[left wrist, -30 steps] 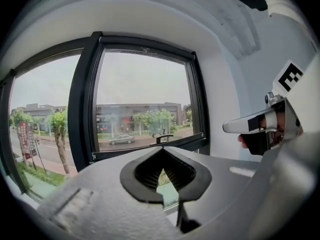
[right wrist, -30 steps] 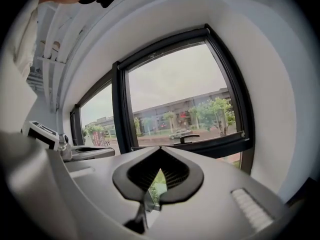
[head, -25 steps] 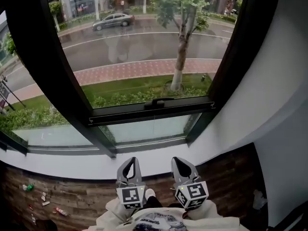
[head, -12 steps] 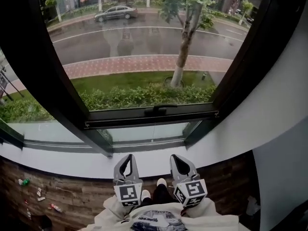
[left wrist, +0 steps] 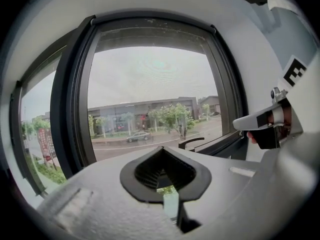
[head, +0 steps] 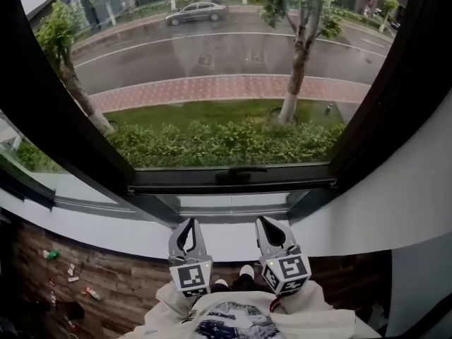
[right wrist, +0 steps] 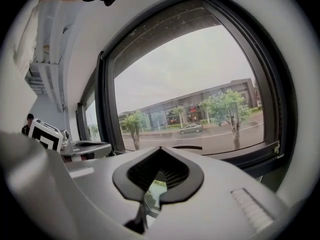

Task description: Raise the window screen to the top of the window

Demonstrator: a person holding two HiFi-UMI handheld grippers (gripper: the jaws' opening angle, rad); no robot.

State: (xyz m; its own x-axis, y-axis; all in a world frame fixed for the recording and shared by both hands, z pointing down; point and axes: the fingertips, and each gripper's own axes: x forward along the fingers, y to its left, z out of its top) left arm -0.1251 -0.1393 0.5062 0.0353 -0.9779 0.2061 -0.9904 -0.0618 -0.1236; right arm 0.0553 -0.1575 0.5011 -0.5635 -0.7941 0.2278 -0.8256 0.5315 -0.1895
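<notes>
The window's black frame fills the head view. The screen's dark bottom rail (head: 233,181) lies low across the window, with a black handle (head: 241,172) at its middle. My left gripper (head: 188,224) and right gripper (head: 265,222) hover side by side over the white sill, below the rail and apart from it. Both are shut with nothing between the jaws. In the left gripper view the left gripper (left wrist: 161,153) points at the pane, with the handle (left wrist: 191,142) and the right gripper (left wrist: 265,122) to its right. In the right gripper view the right gripper (right wrist: 160,151) faces the handle (right wrist: 188,147).
A white sill (head: 120,230) runs under the window above a wood-pattern floor (head: 106,281) with small bits of litter (head: 69,272). A white wall (head: 417,182) closes in on the right. The person's shoes (head: 245,272) show between the grippers. Outside are a street, trees and a car.
Both grippers, still shut, have moved level towards the window. In the head view the rail and handle now sit lower and nearer the grippers' tips, and the outlook has shifted.
</notes>
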